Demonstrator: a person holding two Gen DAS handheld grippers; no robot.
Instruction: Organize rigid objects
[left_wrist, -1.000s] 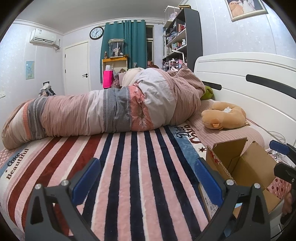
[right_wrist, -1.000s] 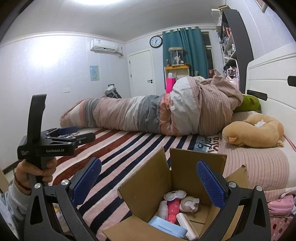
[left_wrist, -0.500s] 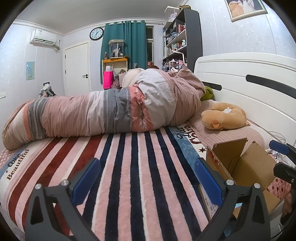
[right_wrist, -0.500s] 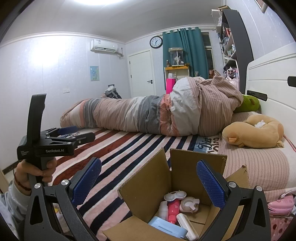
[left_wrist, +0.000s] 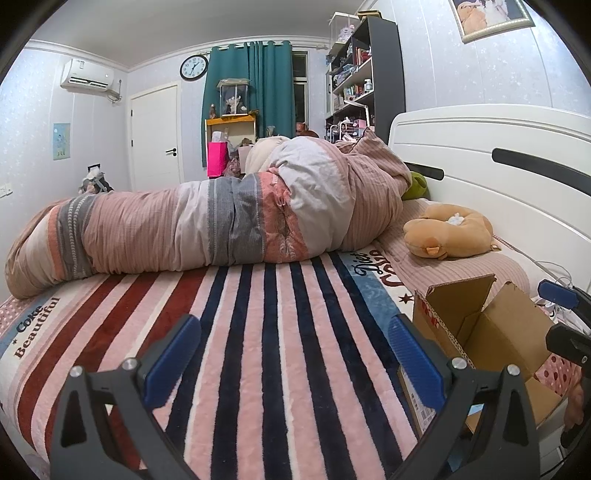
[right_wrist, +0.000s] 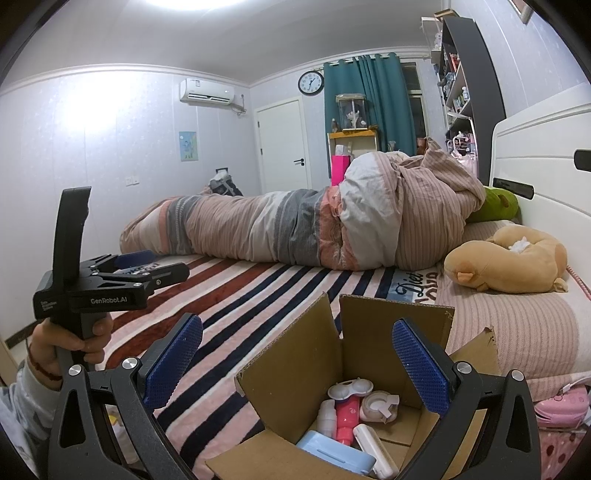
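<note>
An open cardboard box (right_wrist: 295, 373) stands on the striped bed and holds several small items: a light blue case (right_wrist: 334, 452), a pink tube (right_wrist: 347, 415), a white bottle (right_wrist: 327, 411), a round pink case (right_wrist: 378, 406) and a white stick (right_wrist: 375, 448). My right gripper (right_wrist: 297, 362) is open and empty, just above the box. My left gripper (left_wrist: 293, 358) is open and empty over the striped blanket, left of the box (left_wrist: 491, 332). It also shows in the right wrist view (right_wrist: 147, 266), held by a hand.
A rolled duvet (left_wrist: 221, 221) lies across the bed. A tan plush toy (left_wrist: 448, 232) and a green one (right_wrist: 496, 205) lie by the white headboard (left_wrist: 498, 166). A pink pouch (right_wrist: 561, 408) sits at the bed's right edge. Shelves stand behind.
</note>
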